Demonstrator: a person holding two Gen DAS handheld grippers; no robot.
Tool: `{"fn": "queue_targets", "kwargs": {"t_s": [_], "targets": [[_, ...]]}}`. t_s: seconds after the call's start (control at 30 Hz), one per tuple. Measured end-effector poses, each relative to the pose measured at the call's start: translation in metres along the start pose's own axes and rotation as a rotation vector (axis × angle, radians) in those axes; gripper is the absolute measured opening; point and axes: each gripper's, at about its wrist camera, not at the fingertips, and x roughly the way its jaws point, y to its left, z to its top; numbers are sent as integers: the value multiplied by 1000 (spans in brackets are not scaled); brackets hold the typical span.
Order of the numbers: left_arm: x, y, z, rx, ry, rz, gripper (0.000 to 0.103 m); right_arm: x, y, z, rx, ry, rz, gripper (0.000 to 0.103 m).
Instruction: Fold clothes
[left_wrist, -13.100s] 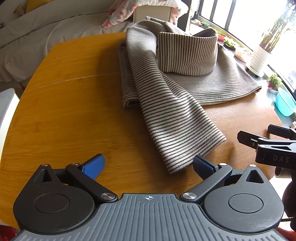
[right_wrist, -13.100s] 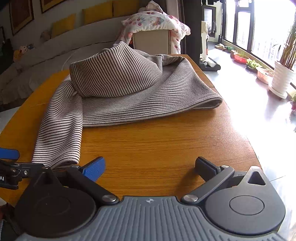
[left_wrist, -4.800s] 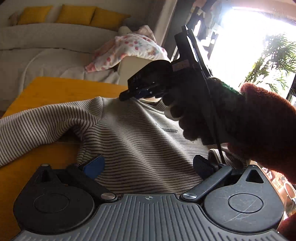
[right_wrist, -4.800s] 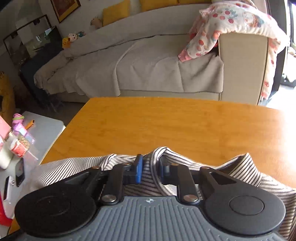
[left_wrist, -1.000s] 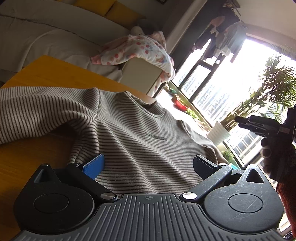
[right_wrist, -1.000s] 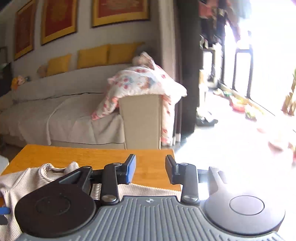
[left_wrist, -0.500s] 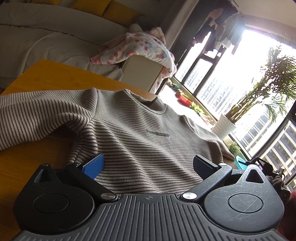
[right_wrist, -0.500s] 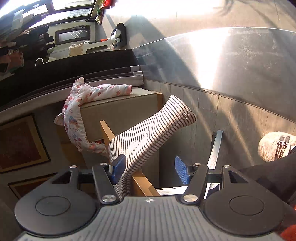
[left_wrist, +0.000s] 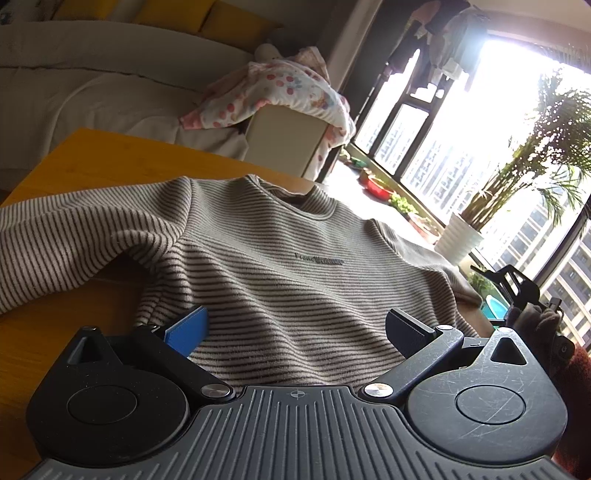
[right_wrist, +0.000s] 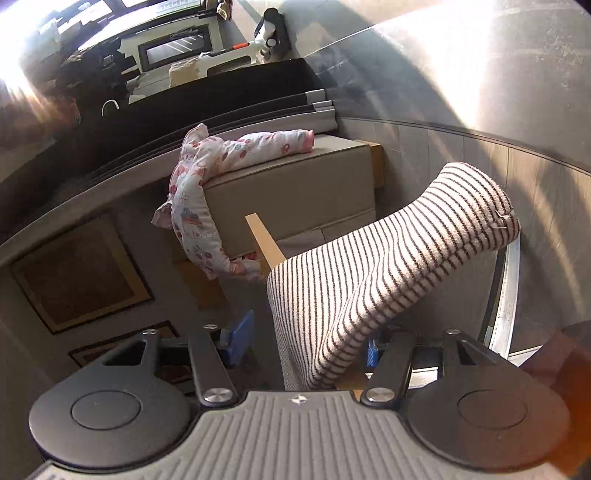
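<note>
A grey-and-dark striped sweater (left_wrist: 280, 266) lies face up and spread on the wooden table (left_wrist: 122, 162), neckline at the far side. My left gripper (left_wrist: 295, 328) is open, its jaws over the sweater's near hem. My right gripper (right_wrist: 306, 343) is open with the sweater's right sleeve (right_wrist: 388, 266) hanging off the table edge between its fingers; this view is rolled sideways. The right gripper also shows in the left wrist view (left_wrist: 517, 291), low beside the table's right edge.
A sofa (left_wrist: 92, 85) with a pink floral garment (left_wrist: 280, 96) draped on its arm stands behind the table. A potted plant (left_wrist: 461, 240) and a window are at the right. A teal basin (left_wrist: 495, 306) sits on the floor near the right gripper.
My right gripper has dropped beside the table's right edge and its open jaws have moved around the hanging sleeve. My left gripper has barely moved over the hem.
</note>
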Motion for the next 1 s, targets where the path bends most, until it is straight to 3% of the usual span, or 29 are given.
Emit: {"fn": "queue_targets", "kwargs": {"t_s": [0.07,0.13,0.23,0.37,0.5,0.67,0.77,0.9,0.97,1.0], "targets": [[-1,0,0,0,0,0,103,-1,15,1,-77,-35,-5,52],[-1,1,0,-5,-3,-2,103,-3,26,4,-123,-79,-1,36],[-2,2,0,-7,-3,-3,103,-11,50,0,-209,-112,33,22],[2,-4,1,28,16,24,103,-16,123,-43,-548,-141,21,13],[6,-13,1,84,40,58,103,1,194,-119,-946,-108,-9,12],[2,-7,1,54,32,30,103,54,234,-206,-1194,34,-14,11],[0,-4,1,34,26,14,103,92,233,-254,-1376,77,-88,11],[-2,-2,1,20,21,2,103,131,201,-323,-1726,93,-255,11],[-2,-1,2,15,20,-3,103,143,178,-351,-1870,137,-316,18],[-2,0,2,11,19,-6,103,143,168,-360,-1888,189,-312,31]]}}
